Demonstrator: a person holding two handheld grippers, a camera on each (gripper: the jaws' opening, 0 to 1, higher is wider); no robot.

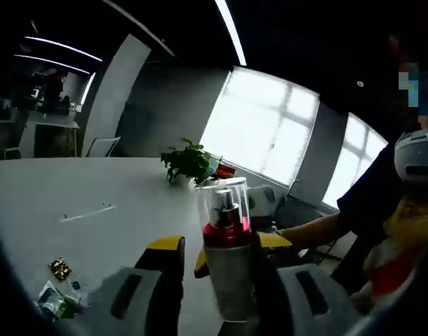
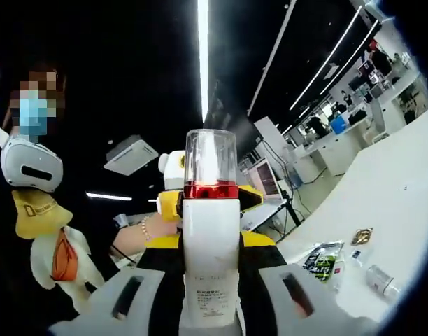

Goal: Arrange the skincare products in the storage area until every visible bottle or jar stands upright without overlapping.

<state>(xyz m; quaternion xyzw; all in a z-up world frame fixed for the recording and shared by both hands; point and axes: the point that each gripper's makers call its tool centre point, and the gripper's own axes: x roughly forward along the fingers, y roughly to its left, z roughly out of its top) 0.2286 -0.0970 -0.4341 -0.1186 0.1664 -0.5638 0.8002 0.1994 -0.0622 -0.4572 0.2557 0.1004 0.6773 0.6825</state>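
One skincare bottle shows in both views, with a white body, a red band and a clear cap. In the right gripper view the bottle (image 2: pixel 210 245) stands upright and centred, with my right gripper (image 2: pixel 210 280) shut on its body. The left gripper (image 2: pixel 208 199) faces it from behind, held by a hand, its yellow tips on either side of the red band. In the left gripper view the bottle (image 1: pixel 228 259) rises between the jaws of my left gripper (image 1: pixel 221 245). A gap shows between the left tip and the bottle, so this gripper reads open.
Below lies a white table (image 1: pixel 95 189) with a potted plant (image 1: pixel 188 162) at its far edge. On it lie a green packet (image 2: pixel 322 259), a gold wrapper (image 2: pixel 361 236) and a small bottle (image 2: pixel 378 280) on its side. A person (image 1: pixel 382 210) stands close by.
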